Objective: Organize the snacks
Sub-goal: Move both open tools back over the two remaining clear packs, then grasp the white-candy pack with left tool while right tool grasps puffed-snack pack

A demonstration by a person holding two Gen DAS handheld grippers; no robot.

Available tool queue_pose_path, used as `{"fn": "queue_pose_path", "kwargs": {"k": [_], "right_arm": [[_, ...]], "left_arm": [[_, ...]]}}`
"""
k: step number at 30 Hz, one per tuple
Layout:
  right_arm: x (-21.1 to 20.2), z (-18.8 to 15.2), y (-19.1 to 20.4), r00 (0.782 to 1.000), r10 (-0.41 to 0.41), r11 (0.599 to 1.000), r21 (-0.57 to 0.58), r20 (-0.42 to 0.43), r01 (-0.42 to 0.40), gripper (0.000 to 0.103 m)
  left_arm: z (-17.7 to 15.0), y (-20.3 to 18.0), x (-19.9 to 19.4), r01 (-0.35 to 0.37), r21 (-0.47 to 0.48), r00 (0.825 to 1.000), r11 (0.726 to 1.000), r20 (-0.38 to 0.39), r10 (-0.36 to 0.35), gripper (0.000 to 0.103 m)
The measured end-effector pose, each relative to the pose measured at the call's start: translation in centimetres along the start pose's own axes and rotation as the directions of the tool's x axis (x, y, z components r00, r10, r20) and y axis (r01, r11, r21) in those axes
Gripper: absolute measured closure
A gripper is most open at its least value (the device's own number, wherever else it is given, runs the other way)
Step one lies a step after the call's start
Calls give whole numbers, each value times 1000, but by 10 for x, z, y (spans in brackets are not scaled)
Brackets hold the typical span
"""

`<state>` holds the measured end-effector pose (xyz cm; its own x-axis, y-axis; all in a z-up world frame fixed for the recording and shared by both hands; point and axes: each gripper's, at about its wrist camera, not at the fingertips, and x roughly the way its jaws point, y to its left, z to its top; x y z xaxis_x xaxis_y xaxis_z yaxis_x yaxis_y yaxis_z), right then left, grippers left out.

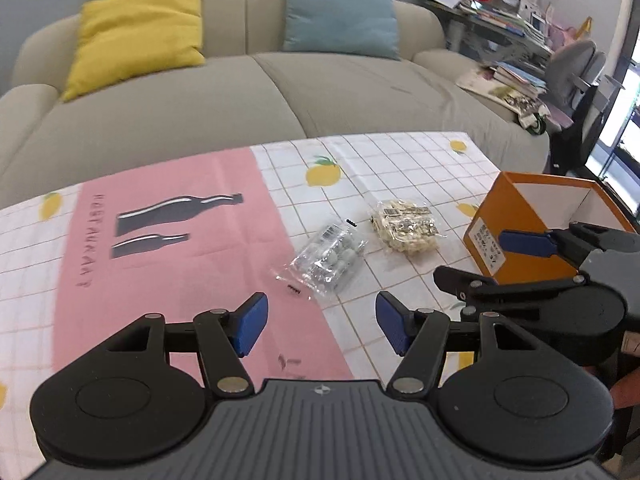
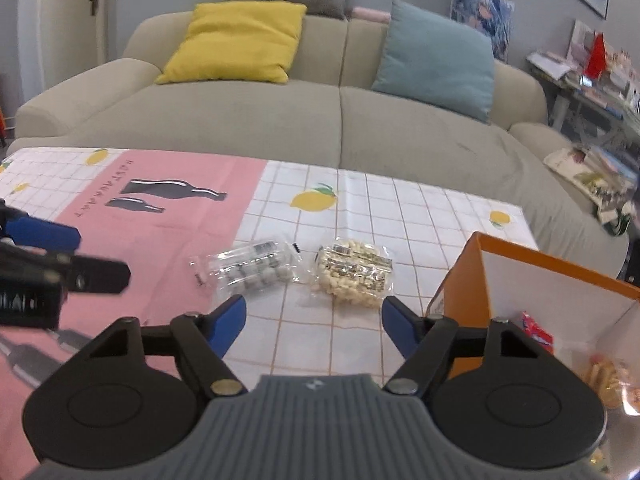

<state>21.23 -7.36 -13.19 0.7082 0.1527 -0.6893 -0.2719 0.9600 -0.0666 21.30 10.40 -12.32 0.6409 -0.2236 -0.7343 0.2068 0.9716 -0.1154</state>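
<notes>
While both tongs stand apart and empty, 2 snack bags lie on the worktop [image 1: 400,152]: grey bag [image 1: 330,258] ahead of left tongs [image 1: 320,326], pale bag [image 2: 354,276] ahead of right tongs [image 2: 314,326], orange box [image 2: 472,280] rightward.

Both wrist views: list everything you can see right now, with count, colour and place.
snack bags: two, clear; one of grey pieces, one of pale pieces, side by side on the cloth
orange box: one, open, white inside, table's right end; red packet inside
tablecloth: one, white grid, lemons, pink panel
sofa: one, beige, behind the table
cushions: yellow, teal, grey, on the sofa
cluttered desk: far right
left hand-held gripper: open, empty
right hand-held gripper: open, empty
</notes>
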Motion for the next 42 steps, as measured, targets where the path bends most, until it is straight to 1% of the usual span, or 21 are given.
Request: {"fn": "queue_pose_path", "kwargs": {"k": [2, 4, 7, 9, 13, 16, 18, 20, 22, 25, 29, 31, 32, 33, 35, 36, 37, 40, 42], "right_arm": [[15, 4, -3, 1000, 6, 999, 33, -19, -6, 30], [31, 9, -6, 999, 15, 998, 58, -44, -12, 29], [52, 16, -10, 997, 19, 995, 99, -79, -12, 29], [65, 20, -14, 995, 8, 991, 134, -96, 5, 24], [90, 29, -21, 993, -16, 981, 190, -120, 39, 16], [106, 36, -25, 990, -40, 975, 211, -137, 69, 11], [116, 39, -28, 988, -49, 971, 223, -149, 82, 9], [127, 41, -30, 984, -58, 967, 237, -166, 97, 8], [137, 42, -33, 980, -54, 962, 253, -191, 102, 8], [151, 38, -39, 973, -44, 952, 287, -225, 110, 8], [155, 35, -35, 975, -53, 960, 258, -216, 109, 7], [156, 34, -33, 976, -57, 964, 242, -212, 108, 7], [156, 33, -33, 976, -58, 966, 235, -212, 109, 7], [156, 33, -33, 976, -61, 967, 230, -211, 110, 9], [155, 33, -33, 975, -69, 967, 227, -209, 117, 13], [155, 33, -32, 974, -80, 968, 215, -214, 127, 20], [154, 33, -32, 972, -75, 971, 204, -221, 121, 24], [150, 30, -29, 973, -54, 979, 182, -223, 96, 27], [146, 28, -26, 974, -34, 982, 173, -224, 75, 28]], "left_arm": [[5, 3, 16, 15, 14, 1000, 1000, -10, -15, 30], [10, 5, 33, 34, 44, 999, 998, -31, -33, 26], [14, 5, 55, 42, 99, 998, 994, -53, -36, 22], [16, 6, 67, 35, 117, 998, 993, -65, -28, 21], [20, 6, 89, 55, 132, 995, 990, -93, -43, 20], [21, 0, 103, 68, 180, 993, 981, -104, -49, 19], [22, -2, 112, 62, 212, 993, 975, -109, -40, 19], [23, -2, 122, 39, 233, 994, 972, -112, -14, 19], [26, -2, 130, 33, 236, 993, 971, -116, -5, 19], [29, -1, 137, 59, 218, 991, 974, -127, -31, 19], [29, -4, 146, 70, 203, 989, 977, -145, -41, 19], [27, -6, 147, 53, 209, 990, 977, -141, -23, 20], [27, -6, 147, 55, 203, 990, 978, -141, -27, 22], [27, -5, 147, 60, 194, 989, 979, -143, -32, 26], [27, -5, 145, 58, 178, 989, 982, -147, -32, 29], [27, -4, 144, 53, 172, 988, 984, -150, -27, 30], [27, -4, 143, 45, 167, 988, 985, -154, -19, 31], [24, -3, 138, 16, 152, 986, 988, -167, 9, 32], [18, -2, 131, -14, 120, 982, 993, -183, 36, 33]]}}
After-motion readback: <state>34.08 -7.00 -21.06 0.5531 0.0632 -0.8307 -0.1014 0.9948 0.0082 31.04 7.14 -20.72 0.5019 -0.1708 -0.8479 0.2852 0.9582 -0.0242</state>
